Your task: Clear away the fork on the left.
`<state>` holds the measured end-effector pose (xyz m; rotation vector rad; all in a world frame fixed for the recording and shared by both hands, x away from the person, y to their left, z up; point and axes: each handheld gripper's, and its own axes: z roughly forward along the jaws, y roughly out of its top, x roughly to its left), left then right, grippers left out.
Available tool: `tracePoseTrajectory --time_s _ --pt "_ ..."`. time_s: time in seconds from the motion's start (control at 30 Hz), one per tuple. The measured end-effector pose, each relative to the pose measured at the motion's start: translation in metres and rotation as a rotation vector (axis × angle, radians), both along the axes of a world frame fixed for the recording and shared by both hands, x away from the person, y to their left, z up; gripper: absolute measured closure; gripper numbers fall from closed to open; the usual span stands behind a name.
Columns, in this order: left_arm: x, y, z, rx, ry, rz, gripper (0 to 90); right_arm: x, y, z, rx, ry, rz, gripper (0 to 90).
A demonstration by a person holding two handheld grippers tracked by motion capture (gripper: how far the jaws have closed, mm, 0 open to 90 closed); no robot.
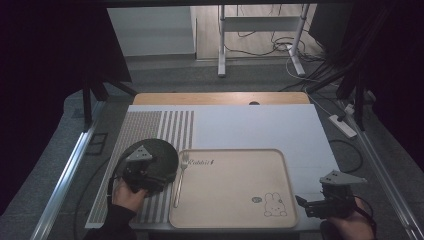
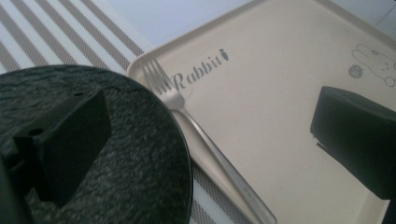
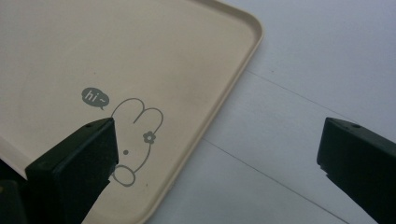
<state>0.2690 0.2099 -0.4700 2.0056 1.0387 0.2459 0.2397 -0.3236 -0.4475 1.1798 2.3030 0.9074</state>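
High view, left to right: my left claw (image 1: 142,172) hovers spread over the dark round plate (image 1: 165,152), which lies on the striped mat (image 1: 175,125). Just beside the plate's right edge, a fork (image 1: 180,180) lies along the left rim of the beige tray (image 1: 287,165). The tray's middle is bare. Past its right edge, over white desk (image 1: 250,125), my right claw (image 1: 307,205) is spread, pinching nothing.

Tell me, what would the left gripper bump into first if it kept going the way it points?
Probably the fork lying on the tray, just past the black plate under the left gripper; depth is unclear.
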Motion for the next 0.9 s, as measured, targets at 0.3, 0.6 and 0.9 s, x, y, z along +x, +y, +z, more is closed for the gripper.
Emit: tracePoseTrajectory --time_s 0.3,0.6,0.9 --pt "-0.019 0.014 0.001 -0.007 -0.005 0.049 0.0 0.0 0.0 0.0 0.001 0.001 -0.001 0.0" --pt "-0.035 0.026 -0.001 -0.01 0.005 0.087 0.0 0.0 0.001 0.0 0.002 0.002 0.005 0.0" --pt "-0.052 0.035 -0.001 -0.008 0.015 0.124 0.0 0.0 -0.002 0.001 0.014 0.002 -0.013 0.0"
